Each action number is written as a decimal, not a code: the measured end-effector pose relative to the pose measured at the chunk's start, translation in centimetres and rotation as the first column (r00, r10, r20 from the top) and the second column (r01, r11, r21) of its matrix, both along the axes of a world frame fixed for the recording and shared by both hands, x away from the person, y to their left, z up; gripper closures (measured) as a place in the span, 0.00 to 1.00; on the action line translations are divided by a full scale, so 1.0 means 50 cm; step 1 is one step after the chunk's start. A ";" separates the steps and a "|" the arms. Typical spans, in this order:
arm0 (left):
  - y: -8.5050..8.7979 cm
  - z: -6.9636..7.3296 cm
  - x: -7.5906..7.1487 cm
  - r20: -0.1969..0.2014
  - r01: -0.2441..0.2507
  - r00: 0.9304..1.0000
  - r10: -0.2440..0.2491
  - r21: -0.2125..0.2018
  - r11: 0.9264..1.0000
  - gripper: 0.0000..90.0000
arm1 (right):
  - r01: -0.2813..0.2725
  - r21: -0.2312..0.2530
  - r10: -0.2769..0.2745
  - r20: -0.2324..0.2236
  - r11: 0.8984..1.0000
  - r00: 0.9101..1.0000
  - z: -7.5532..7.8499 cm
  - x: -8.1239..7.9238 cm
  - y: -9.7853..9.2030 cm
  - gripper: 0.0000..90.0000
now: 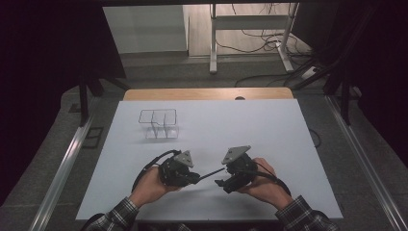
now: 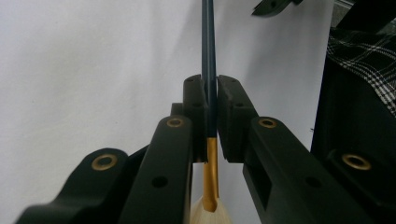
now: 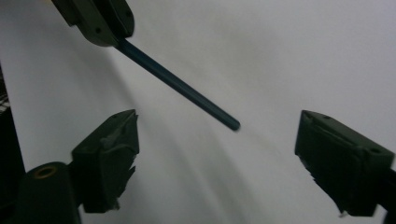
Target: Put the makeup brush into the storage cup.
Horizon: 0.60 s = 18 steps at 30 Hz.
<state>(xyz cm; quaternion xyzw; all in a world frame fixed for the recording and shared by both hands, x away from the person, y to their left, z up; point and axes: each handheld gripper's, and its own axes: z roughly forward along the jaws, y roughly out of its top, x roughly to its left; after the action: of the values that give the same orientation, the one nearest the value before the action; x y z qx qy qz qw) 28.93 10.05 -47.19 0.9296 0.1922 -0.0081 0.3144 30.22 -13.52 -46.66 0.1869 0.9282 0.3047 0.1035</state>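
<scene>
Worktop in the high view carries a clear plastic organiser at far left, with the left gripper and right gripper held close together near the front edge, a paintbrush bridging them. Left gripper view: jaws clamped tight on the paintbrush where its dark handle meets the gold ferrule. Right gripper view: right gripper jaws stand wide apart, gripping nothing, with the handle tip just ahead of the gap.

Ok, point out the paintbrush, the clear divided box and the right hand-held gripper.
paintbrush [image 2: 208, 51], left gripper view, dark handle above the jaws.
clear divided box [image 1: 159, 123], high view, top rim.
right hand-held gripper [image 3: 217, 158], right gripper view, between its fingertips.
</scene>
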 end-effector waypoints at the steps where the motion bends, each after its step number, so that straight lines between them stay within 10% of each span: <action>1: -0.001 0.000 0.000 -0.001 0.003 1.000 -0.003 0.003 1.000 0.92 | -0.012 -0.003 0.012 -0.004 1.000 1.000 0.001 0.001 0.004 0.21; 18: -0.005 -0.003 -0.001 -0.015 0.028 0.999 -0.028 0.024 0.999 0.92 | -0.158 -0.089 0.160 0.007 0.983 0.987 -0.005 0.007 0.046 0.50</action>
<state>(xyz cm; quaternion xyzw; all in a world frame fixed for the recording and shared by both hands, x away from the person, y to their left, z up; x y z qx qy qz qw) 28.88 9.80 -47.35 0.9359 0.1815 -0.0172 0.3014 30.57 -11.22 -46.93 0.1053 0.9519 0.2723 0.0935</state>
